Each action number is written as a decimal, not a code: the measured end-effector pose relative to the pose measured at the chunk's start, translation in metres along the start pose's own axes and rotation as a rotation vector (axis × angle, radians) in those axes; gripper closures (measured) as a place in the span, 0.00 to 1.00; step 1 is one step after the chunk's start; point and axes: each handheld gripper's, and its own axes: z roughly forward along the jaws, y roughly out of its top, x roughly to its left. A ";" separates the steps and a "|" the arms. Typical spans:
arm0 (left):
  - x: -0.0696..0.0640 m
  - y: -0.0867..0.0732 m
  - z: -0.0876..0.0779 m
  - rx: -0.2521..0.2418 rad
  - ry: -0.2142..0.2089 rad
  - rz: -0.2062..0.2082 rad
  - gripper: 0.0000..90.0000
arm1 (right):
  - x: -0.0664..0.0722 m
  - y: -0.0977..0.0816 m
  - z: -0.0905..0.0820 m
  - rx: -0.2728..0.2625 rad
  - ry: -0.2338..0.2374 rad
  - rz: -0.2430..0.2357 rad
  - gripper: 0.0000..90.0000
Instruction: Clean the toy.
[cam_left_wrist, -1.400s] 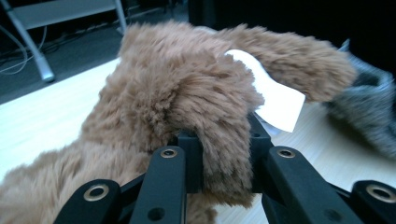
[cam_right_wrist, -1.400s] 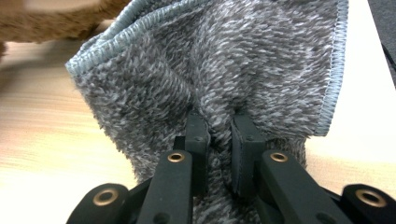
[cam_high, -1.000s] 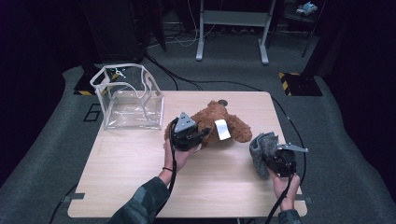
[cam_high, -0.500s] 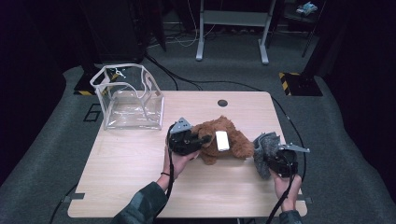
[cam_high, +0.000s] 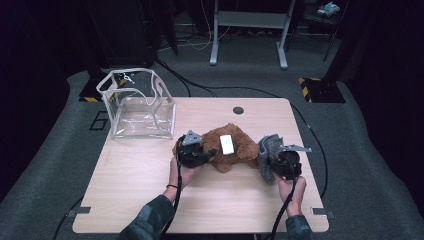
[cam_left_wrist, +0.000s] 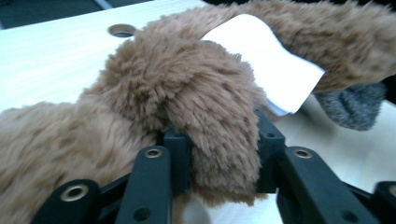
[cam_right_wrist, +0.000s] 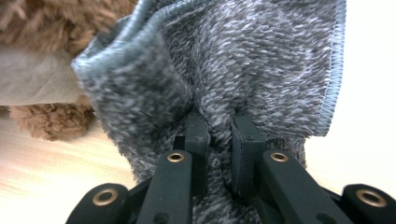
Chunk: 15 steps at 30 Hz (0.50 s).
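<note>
A brown plush toy (cam_high: 245, 148) with a white tag (cam_high: 227, 144) lies on the wooden table (cam_high: 130, 190) at its middle. My left gripper (cam_high: 207, 152) is at the toy's left side. In the left gripper view one furry limb (cam_left_wrist: 219, 121) fills the gap of my left gripper (cam_left_wrist: 224, 158) and touches both pads; the jaws have just been opening. My right gripper (cam_high: 274, 160), right of the toy, is shut on a bunched grey cloth (cam_high: 268, 149). In the right gripper view the cloth (cam_right_wrist: 243, 60) rises from the pinch of that gripper (cam_right_wrist: 219, 135).
A clear plastic box-shaped bag (cam_high: 137, 105) stands open at the table's back left. A round cable hole (cam_high: 238, 110) sits at the back edge. Cables trail off the table's right side, and a metal stand (cam_high: 250, 30) is on the floor behind.
The plush toy has come down and shifted a little right, and now lies flat on the table. My left gripper sank with it. The right gripper with the cloth moved slightly toward the toy.
</note>
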 end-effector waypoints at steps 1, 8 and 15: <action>-0.001 0.000 -0.001 -0.001 0.020 0.008 0.63 | 0.001 0.001 0.003 0.006 0.003 -0.001 0.89; 0.000 0.000 -0.022 -0.047 0.119 0.024 0.38 | 0.005 -0.003 0.013 0.034 0.010 -0.001 0.89; 0.028 -0.008 -0.029 -0.013 0.299 -0.076 0.26 | 0.005 -0.003 0.020 0.052 0.015 0.004 0.89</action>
